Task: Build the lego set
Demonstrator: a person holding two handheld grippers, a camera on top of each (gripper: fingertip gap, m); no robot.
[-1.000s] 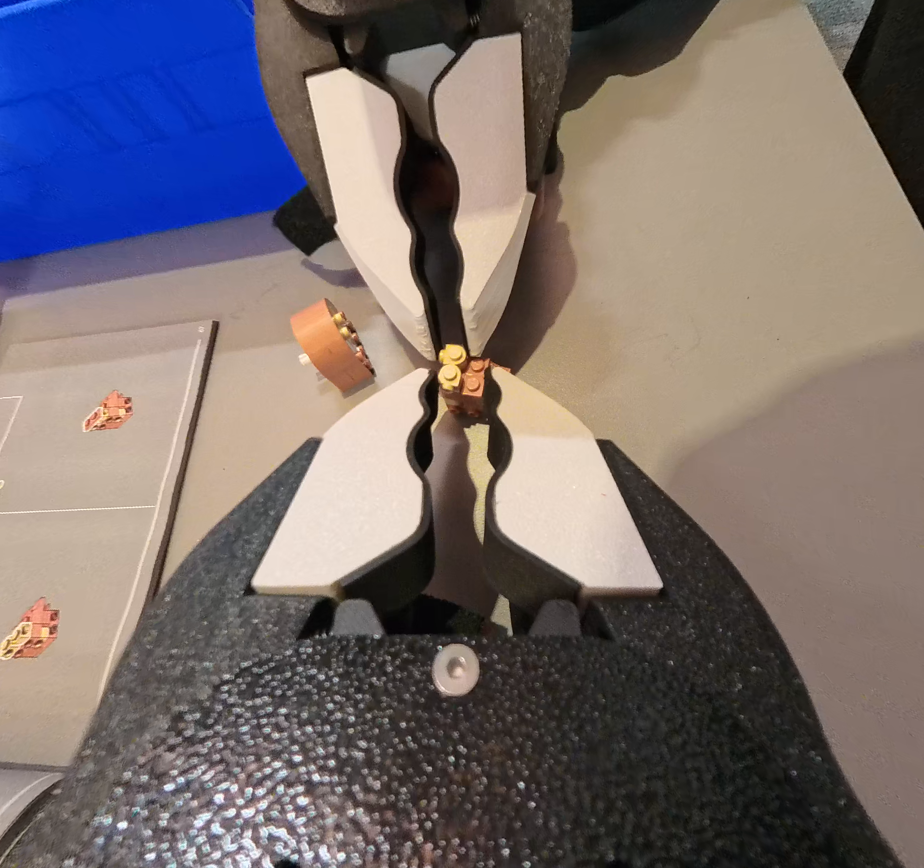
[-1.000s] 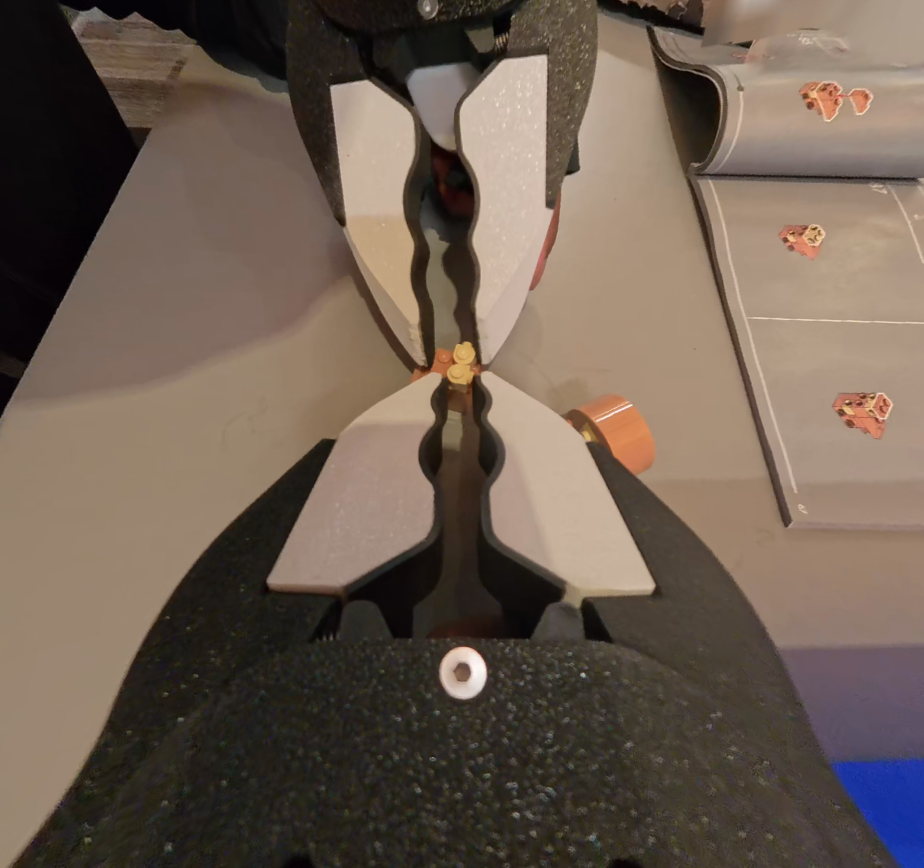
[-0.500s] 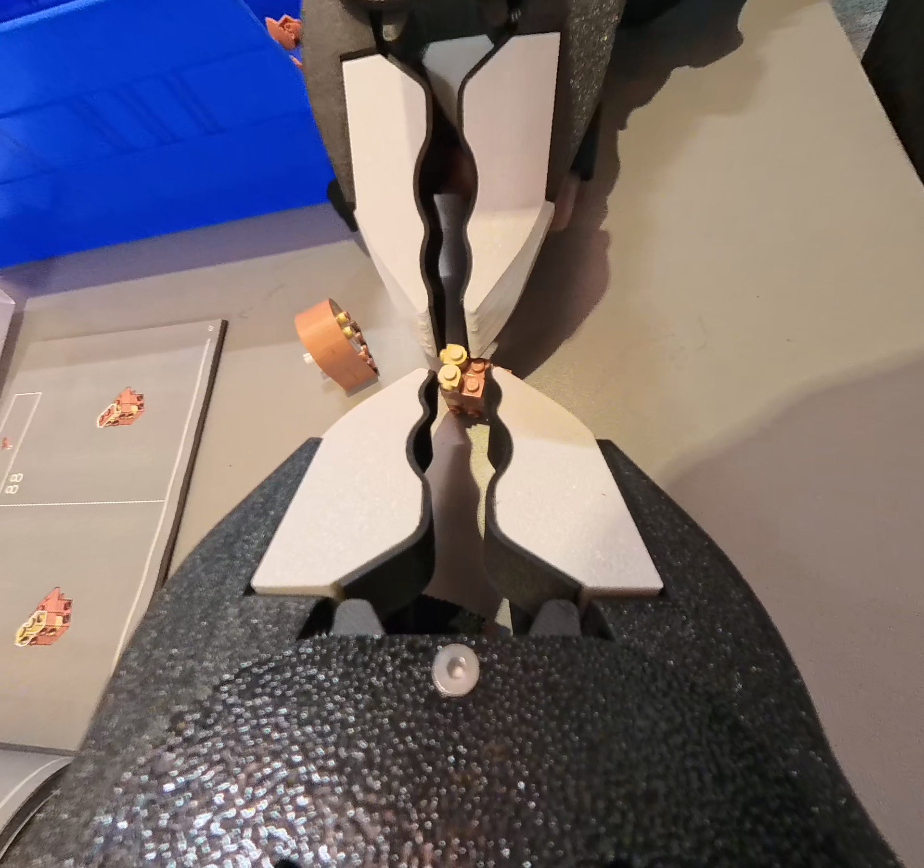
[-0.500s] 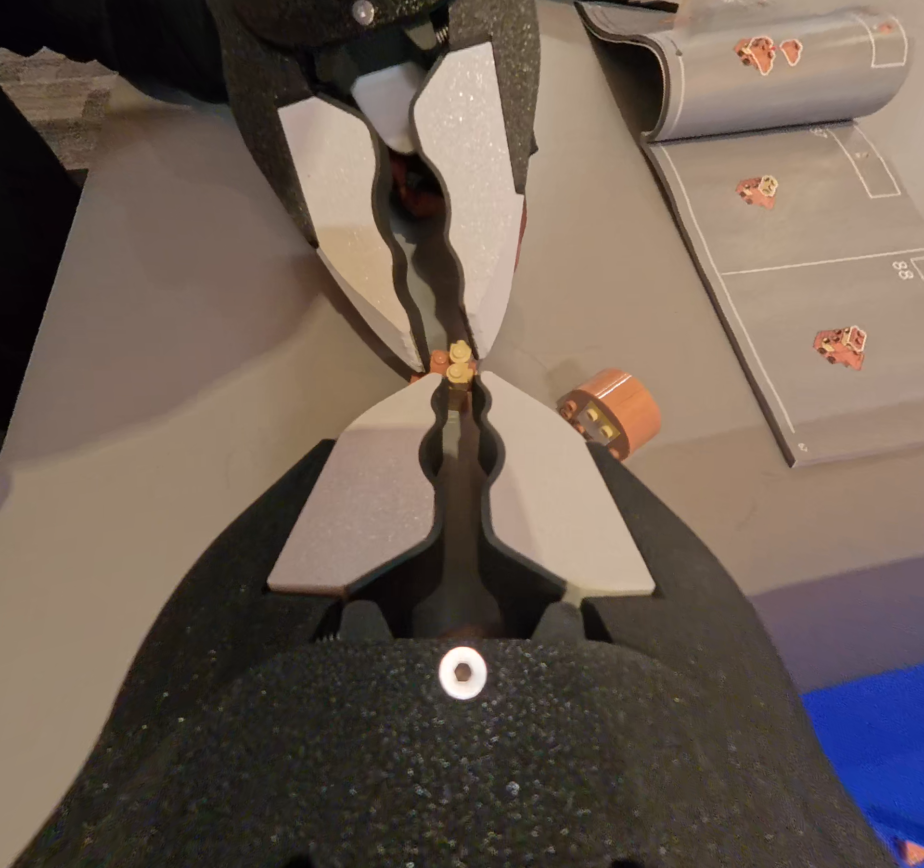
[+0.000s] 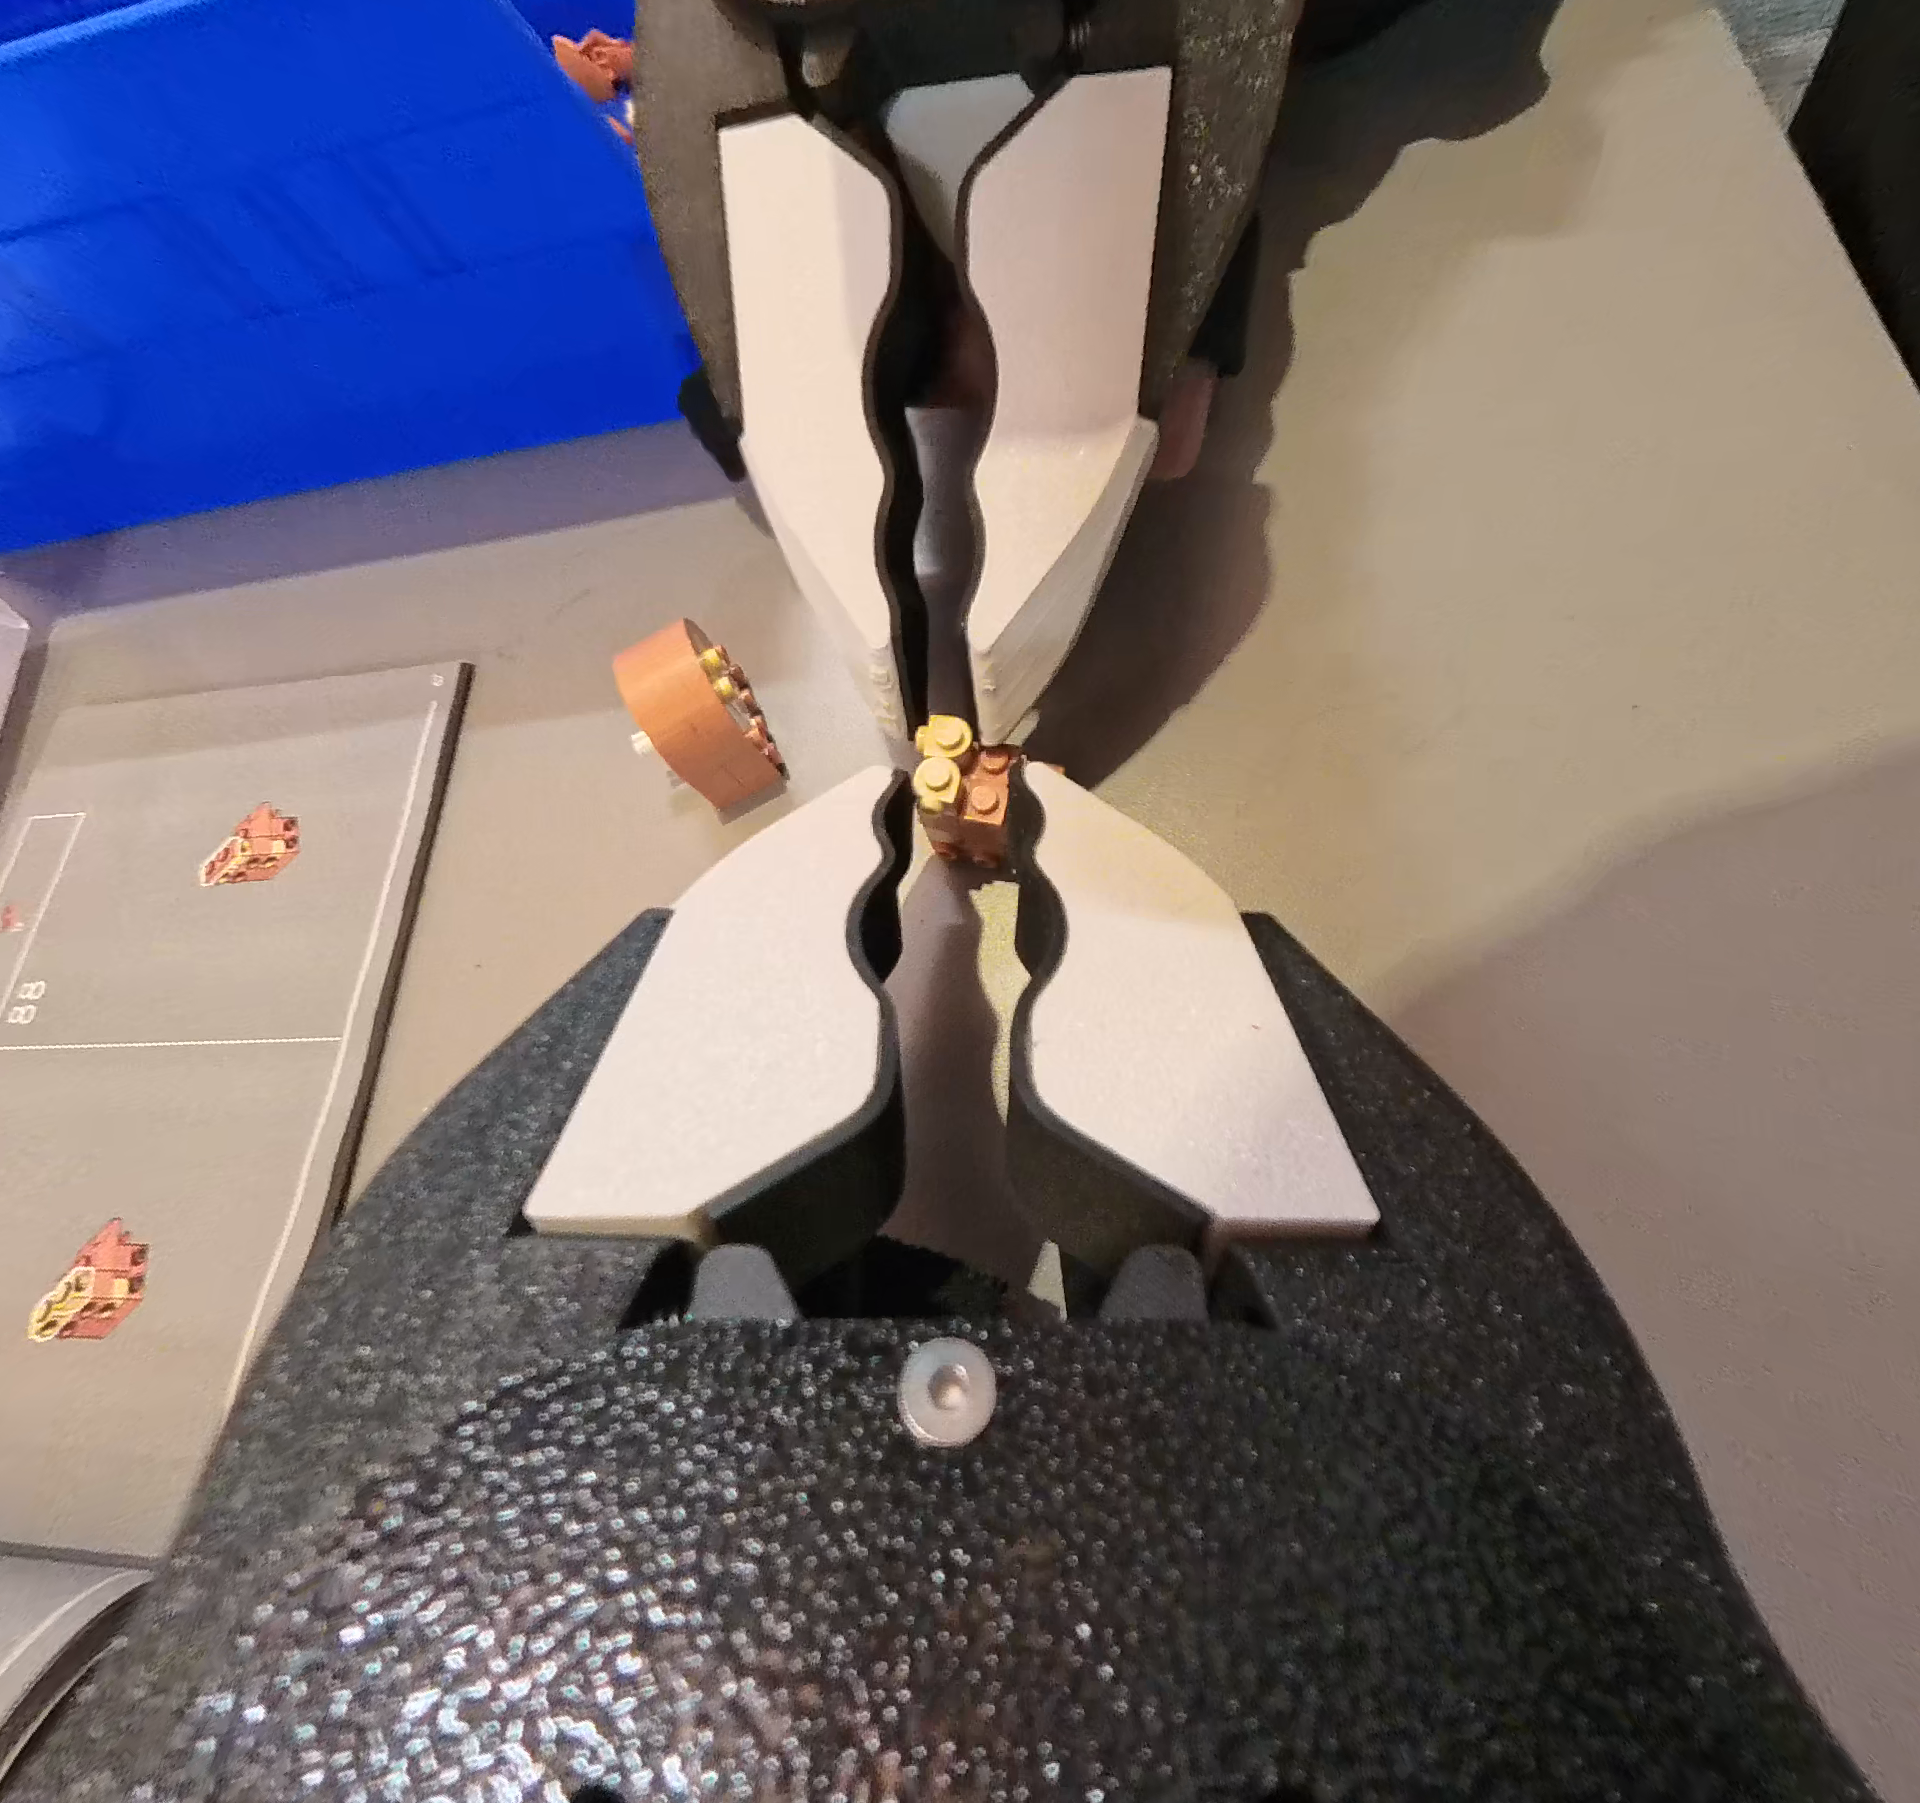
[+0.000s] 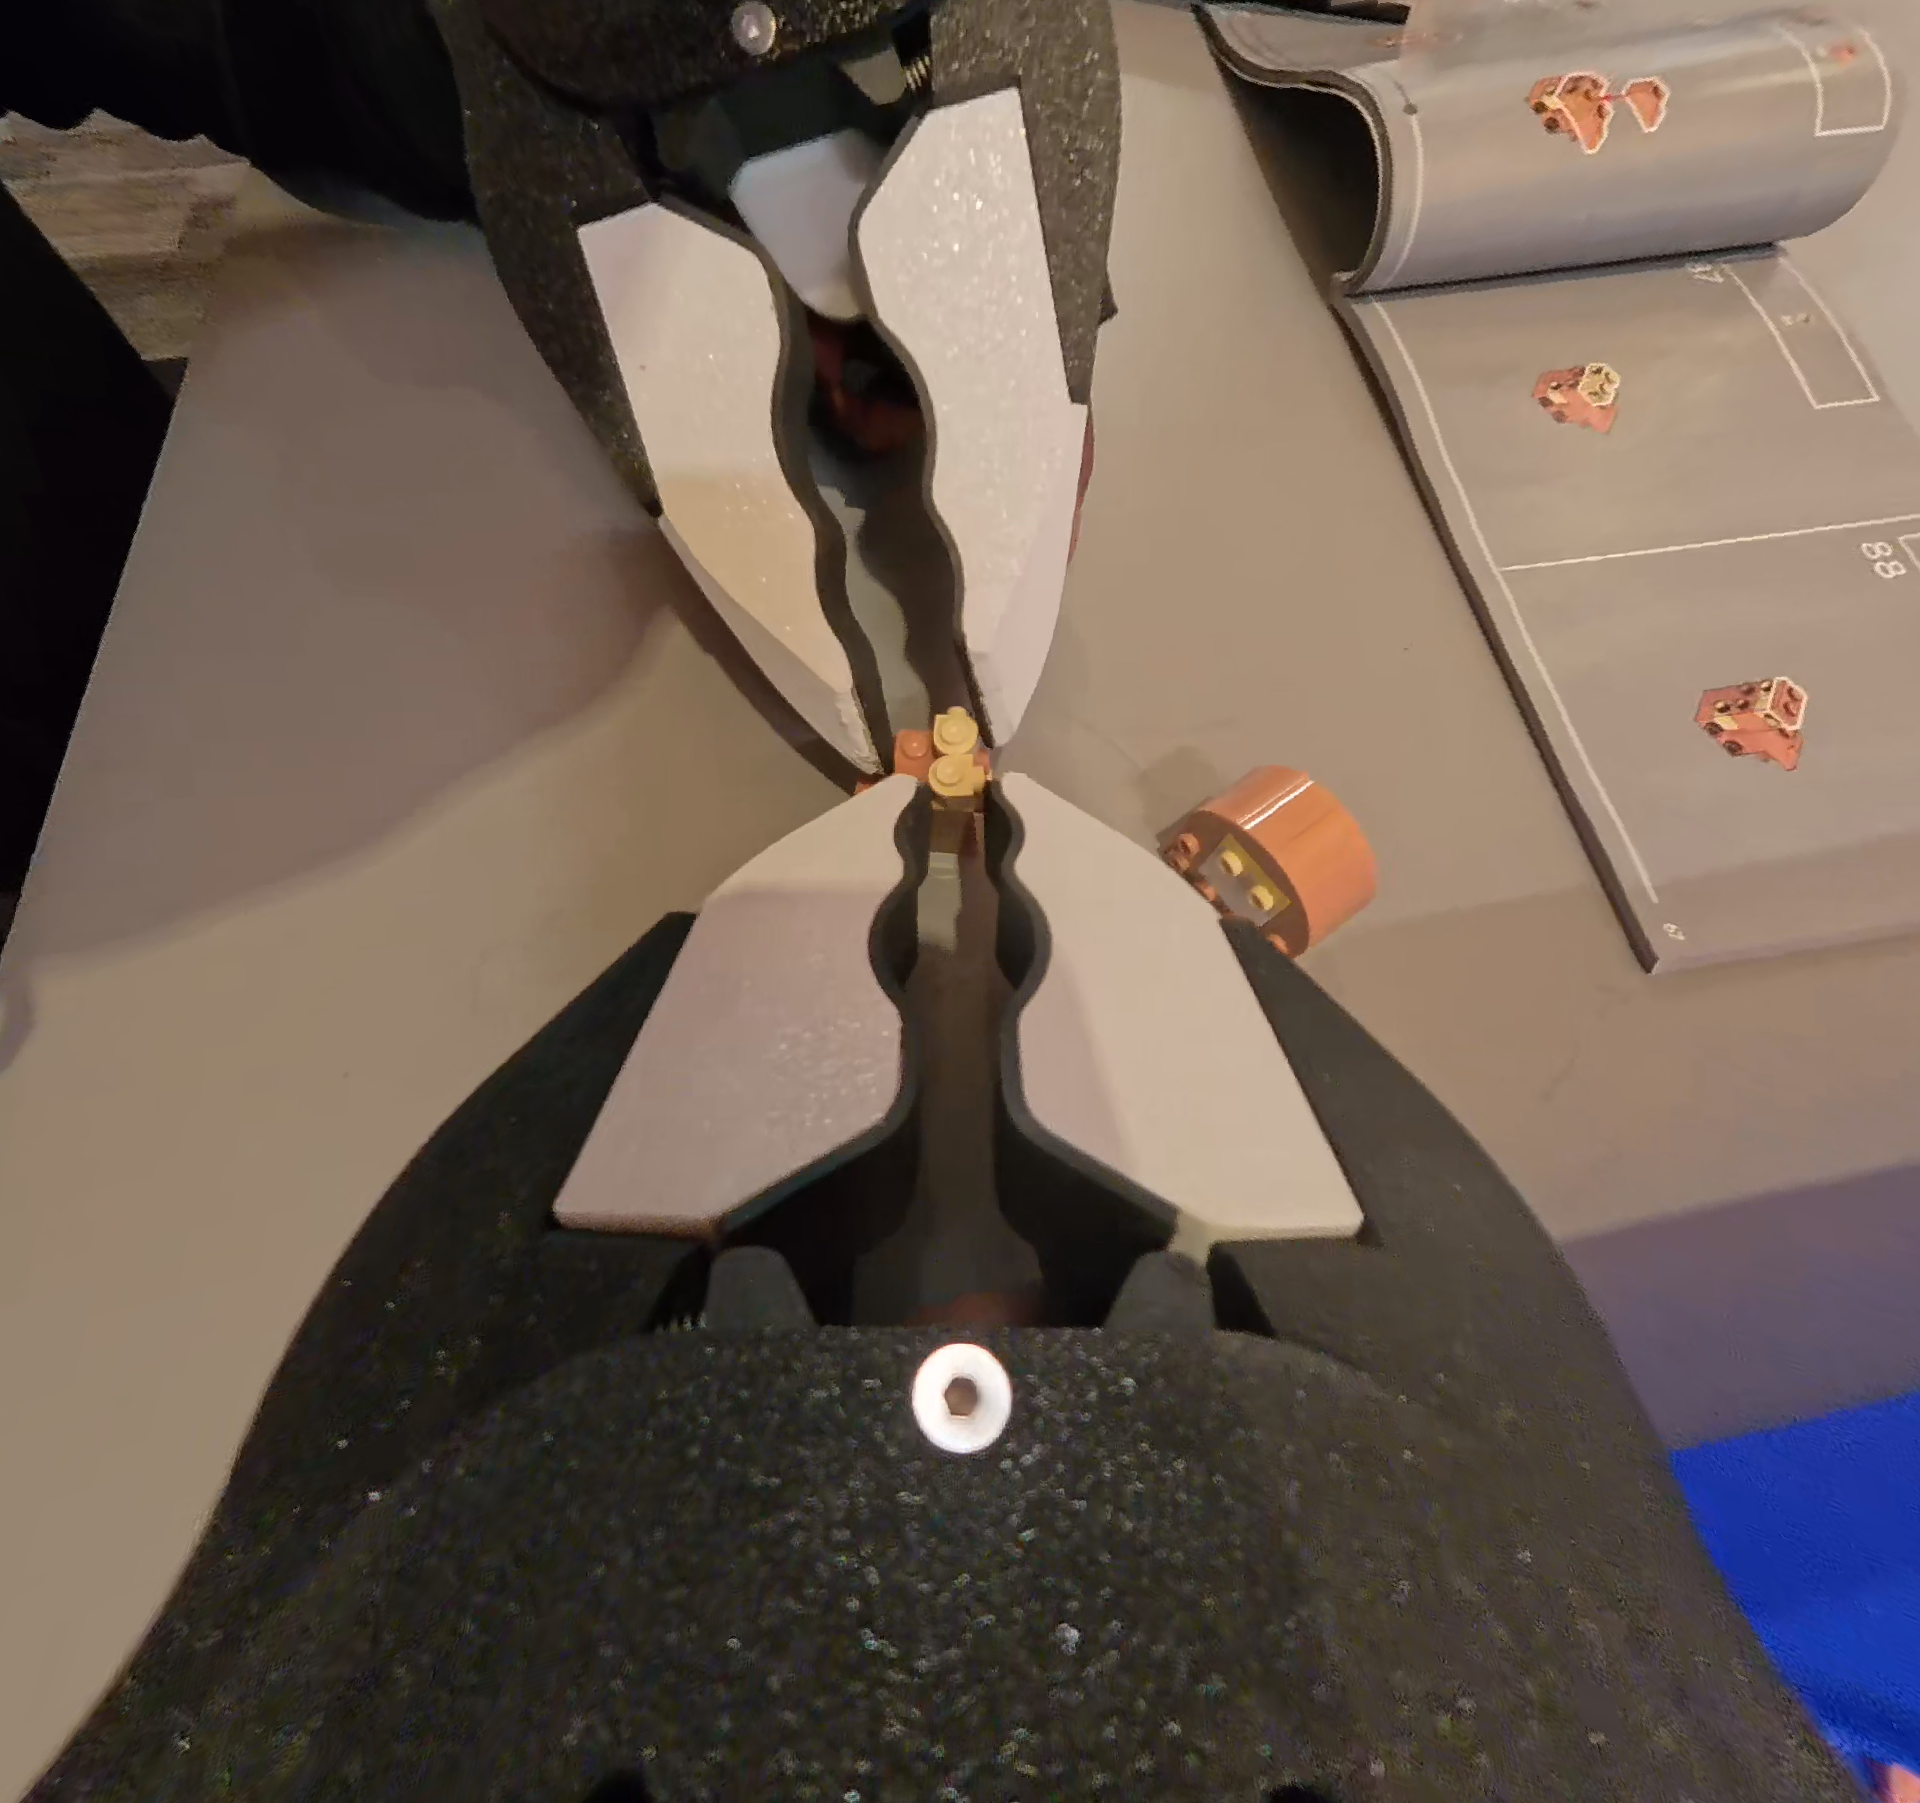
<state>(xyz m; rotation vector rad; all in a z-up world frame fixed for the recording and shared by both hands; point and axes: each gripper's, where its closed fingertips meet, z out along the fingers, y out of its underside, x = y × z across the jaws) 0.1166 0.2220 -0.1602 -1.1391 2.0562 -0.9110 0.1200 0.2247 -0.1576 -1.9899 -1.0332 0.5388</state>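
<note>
Both my grippers are meeting tip to tip, narrowly parted: left gripper (image 5: 961, 797) pinching the brown-and-yellow brick cluster (image 5: 966, 792), right gripper (image 6: 948, 792) clamping its yellow-studded end. Round brown brick piece (image 5: 694, 723) lying at ten o'clock on the table (image 5: 1455, 714); progress unclear.

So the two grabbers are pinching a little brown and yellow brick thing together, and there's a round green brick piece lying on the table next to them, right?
Almost. The round brick piece is brown, not green; the right wrist view shows it lying on its side on the table. The rest holds: the left gripper and the right gripper meet tip to tip on the small brown and yellow brick assembly.
</note>
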